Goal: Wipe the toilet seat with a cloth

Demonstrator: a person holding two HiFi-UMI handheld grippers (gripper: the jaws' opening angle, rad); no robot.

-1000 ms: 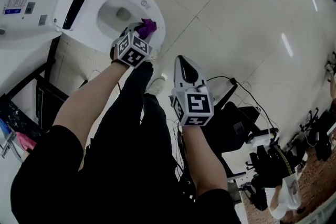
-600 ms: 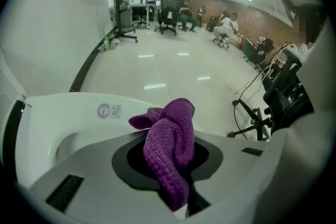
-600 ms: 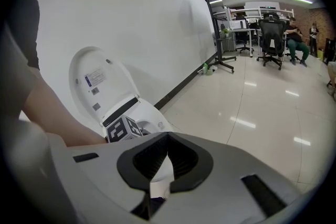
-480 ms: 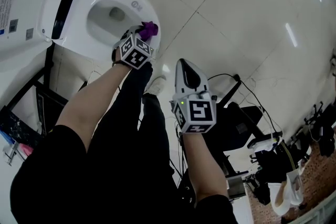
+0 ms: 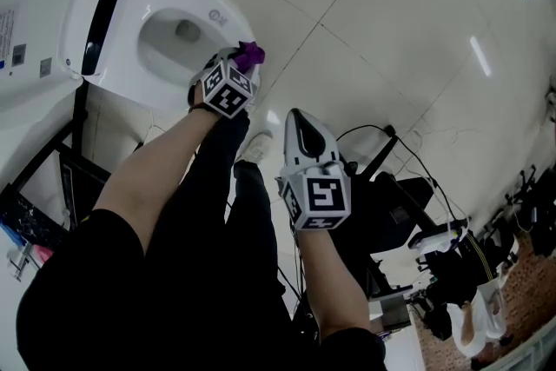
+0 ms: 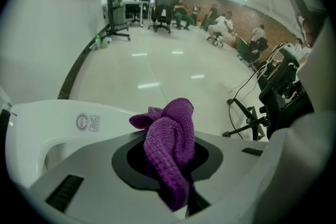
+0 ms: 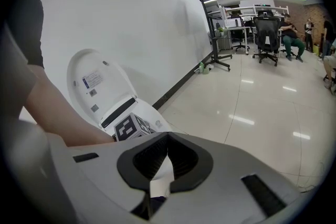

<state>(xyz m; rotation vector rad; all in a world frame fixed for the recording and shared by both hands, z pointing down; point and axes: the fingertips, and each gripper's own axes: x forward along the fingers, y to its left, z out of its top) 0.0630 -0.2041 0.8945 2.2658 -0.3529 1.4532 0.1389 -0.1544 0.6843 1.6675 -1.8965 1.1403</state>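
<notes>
The white toilet seat [image 5: 221, 13] lies at the upper left of the head view, its lid [image 5: 35, 13] raised. A purple cloth [image 5: 250, 56] rests against the seat's front rim, and my left gripper [image 5: 241, 62] is shut on it. In the left gripper view the cloth [image 6: 170, 139] bulges out between the jaws, with the seat rim [image 6: 52, 118] just beyond. My right gripper [image 5: 295, 119] hangs over the floor, away from the toilet, with its jaws together and nothing in them. The right gripper view shows the toilet [image 7: 134, 105], its lid [image 7: 94, 81] and the left gripper's marker cube [image 7: 130, 127].
A black metal frame [image 5: 65, 152] stands beside the toilet. Chair bases, cables and dark gear [image 5: 408, 213] crowd the glossy tile floor at the right. A chair base [image 6: 252, 118] sits close ahead of the left gripper. People sit on office chairs [image 7: 268, 23] far across the room.
My left gripper has slid the cloth a little outward along the seat's front rim. The right gripper has stayed about where it was.
</notes>
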